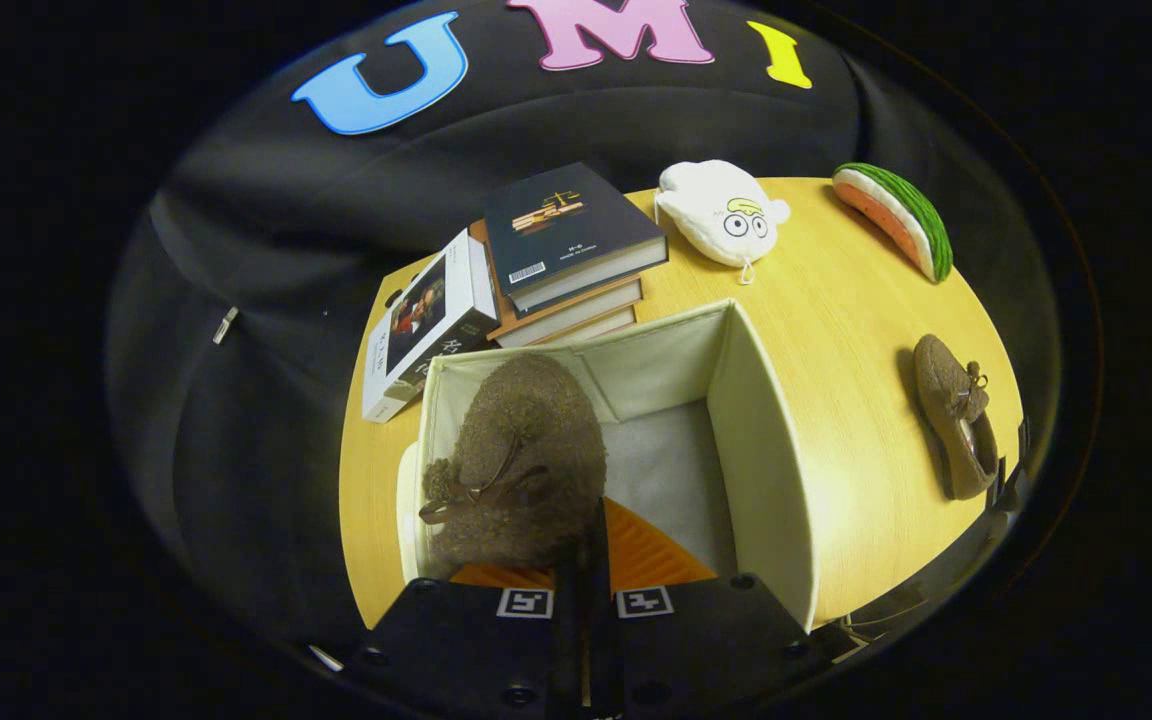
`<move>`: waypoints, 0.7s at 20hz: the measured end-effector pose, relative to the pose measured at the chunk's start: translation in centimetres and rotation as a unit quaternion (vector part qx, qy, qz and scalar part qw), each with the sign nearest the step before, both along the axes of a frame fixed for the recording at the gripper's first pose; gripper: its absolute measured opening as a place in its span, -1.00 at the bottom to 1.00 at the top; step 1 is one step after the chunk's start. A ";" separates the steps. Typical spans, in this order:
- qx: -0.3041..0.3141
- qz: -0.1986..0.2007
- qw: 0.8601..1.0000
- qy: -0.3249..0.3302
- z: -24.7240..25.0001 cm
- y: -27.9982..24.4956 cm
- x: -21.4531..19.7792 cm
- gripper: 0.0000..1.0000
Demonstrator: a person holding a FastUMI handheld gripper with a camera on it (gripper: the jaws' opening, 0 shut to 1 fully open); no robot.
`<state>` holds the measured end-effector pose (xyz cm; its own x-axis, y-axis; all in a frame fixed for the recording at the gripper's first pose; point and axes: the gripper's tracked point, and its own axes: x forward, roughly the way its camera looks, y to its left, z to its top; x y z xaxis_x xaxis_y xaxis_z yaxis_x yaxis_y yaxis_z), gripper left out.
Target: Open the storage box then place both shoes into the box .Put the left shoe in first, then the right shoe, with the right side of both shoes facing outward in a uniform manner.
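Note:
A white fabric storage box (pixel 766 440) stands open on the wooden table, just ahead of my fingers. My gripper (pixel 584 545) is above its near wall, its orange fingers (pixel 646 555) pressed close together on the rim of a fuzzy brown shoe (pixel 521 455) with a bow. That shoe hangs toe-away inside the left part of the box, and its lower end is hidden by the gripper. The white box floor to the right of it is bare. The second brown shoe (pixel 954 415) lies on the table to the right of the box, apart from it.
Behind the box stands a stack of books (pixel 571 245), with a white book (pixel 426 330) leaning at its left. A white plush toy (pixel 716 215) and a watermelon-slice toy (pixel 896 215) lie at the far right of the table (pixel 856 330).

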<state>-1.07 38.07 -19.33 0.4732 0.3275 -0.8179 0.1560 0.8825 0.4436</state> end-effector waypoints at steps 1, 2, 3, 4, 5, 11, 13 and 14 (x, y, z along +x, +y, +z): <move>0.001 0.006 1.000 0.006 -0.3 0.5 -0.3 -0.83; 0.006 0.014 1.000 0.012 -0.4 1.0 -0.6 -0.82; 0.010 0.019 1.000 0.014 -0.5 1.3 -0.6 -0.75; 0.016 0.022 1.000 0.011 -0.4 1.5 -0.6 -0.72; 0.024 0.025 0.999 0.010 -0.4 1.8 -0.6 -0.65; 0.086 0.058 0.995 0.013 0.9 3.5 -1.7 0.10; 0.094 0.068 0.993 0.002 2.0 3.4 -2.1 0.66; 0.098 0.067 0.993 -0.002 2.4 3.3 -2.1 0.95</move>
<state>-3.18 41.39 -16.96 0.4182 0.5403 -0.7302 0.0400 0.7922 0.6090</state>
